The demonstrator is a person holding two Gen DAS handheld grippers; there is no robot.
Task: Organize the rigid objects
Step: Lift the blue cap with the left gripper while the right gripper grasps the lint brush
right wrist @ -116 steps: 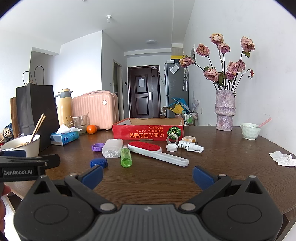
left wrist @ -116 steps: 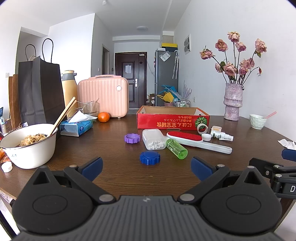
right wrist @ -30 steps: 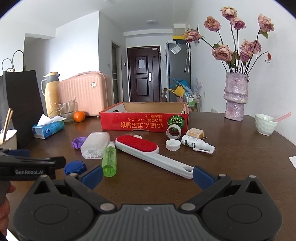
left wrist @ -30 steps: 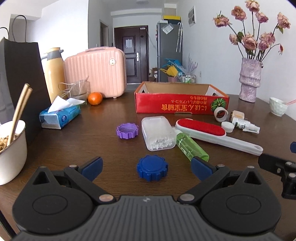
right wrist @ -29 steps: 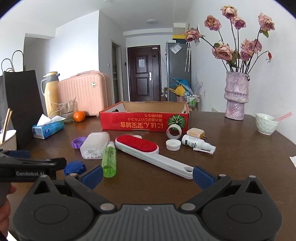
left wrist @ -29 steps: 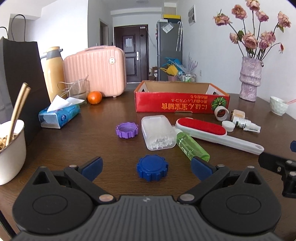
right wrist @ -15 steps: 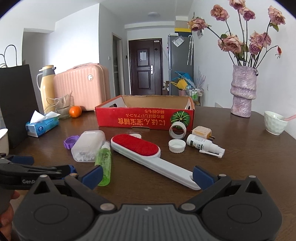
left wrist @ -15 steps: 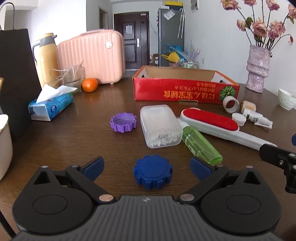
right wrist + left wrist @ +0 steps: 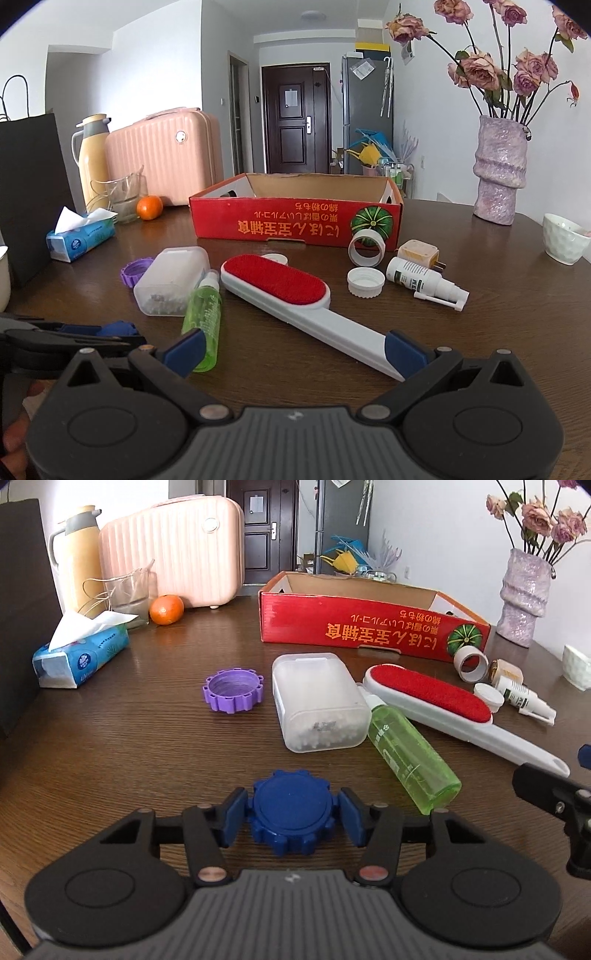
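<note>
Now the left tongs [image 9: 291, 814] have just been closing and pinch the blue cap [image 9: 291, 812] at lower centre of the counter [image 9: 147, 746]; it looks ready for lifting. The right tongs [image 9: 293, 349] stay spread.

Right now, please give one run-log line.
left gripper: closing around blue ridged plastic cap | right gripper: open, empty

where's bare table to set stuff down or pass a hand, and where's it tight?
Free: bare wood between the tissue pack, purple cap and left gripper; also between the red box and white cup. The box looks empty inside. Crowded: cotton swab box, green bottle, lint brush and small items beside the box.
</note>
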